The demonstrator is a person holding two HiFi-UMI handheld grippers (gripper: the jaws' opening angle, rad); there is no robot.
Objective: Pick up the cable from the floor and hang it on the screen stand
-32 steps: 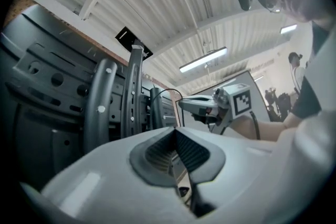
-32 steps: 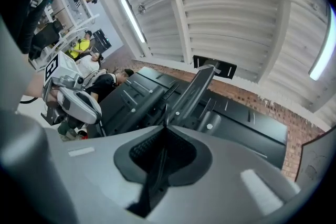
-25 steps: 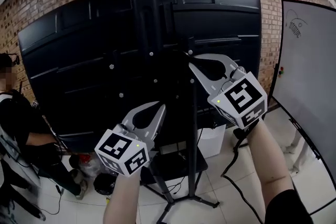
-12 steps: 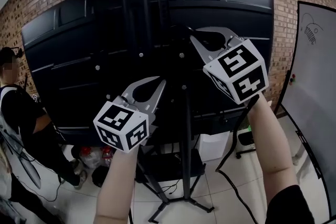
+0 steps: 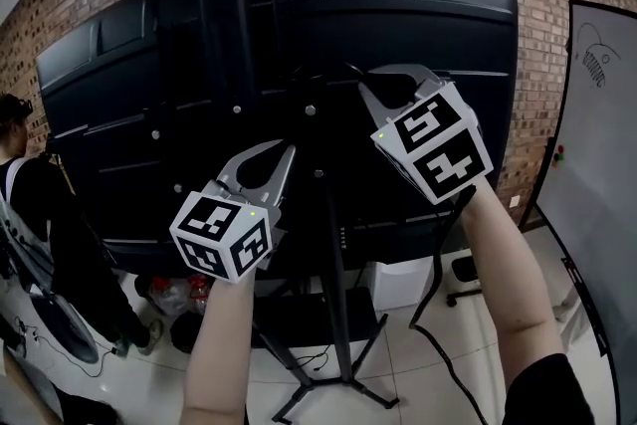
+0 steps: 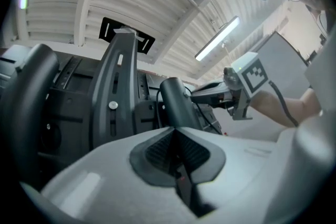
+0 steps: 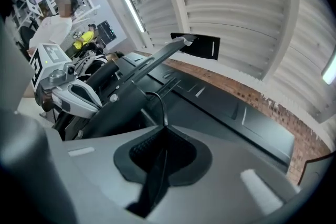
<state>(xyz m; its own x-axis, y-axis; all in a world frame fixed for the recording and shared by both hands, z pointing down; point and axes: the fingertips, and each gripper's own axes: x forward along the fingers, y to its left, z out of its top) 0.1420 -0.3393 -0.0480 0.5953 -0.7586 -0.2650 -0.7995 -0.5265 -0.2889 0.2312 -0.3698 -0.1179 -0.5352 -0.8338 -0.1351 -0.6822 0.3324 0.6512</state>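
Note:
The black cable (image 5: pixel 438 259) hangs from my right gripper (image 5: pixel 364 87) down past the forearm to the tiled floor. That gripper is shut on it, and a short curl of cable (image 7: pixel 156 102) sticks out beyond the closed tips (image 7: pixel 163 128). It is held high against the back of the big black screen (image 5: pixel 428 25), just right of the screen stand's upright column (image 5: pixel 217 15). My left gripper (image 5: pixel 289 148) is lower and to the left, jaws together (image 6: pixel 173 131), and nothing shows beyond its tips. The stand column (image 6: pixel 119 86) rises directly ahead of it.
A person in black (image 5: pixel 40 214) stands at the left edge. A whiteboard (image 5: pixel 597 164) leans at the right. The stand's pole and legs (image 5: pixel 333 314) spread over the floor, with a white box (image 5: pixel 398 279) and bottles (image 5: pixel 169 294) beside them.
Both grippers have shifted left across the screen's back and risen slightly, the right one carrying the cable. The person at the left has slid further toward the edge of the view.

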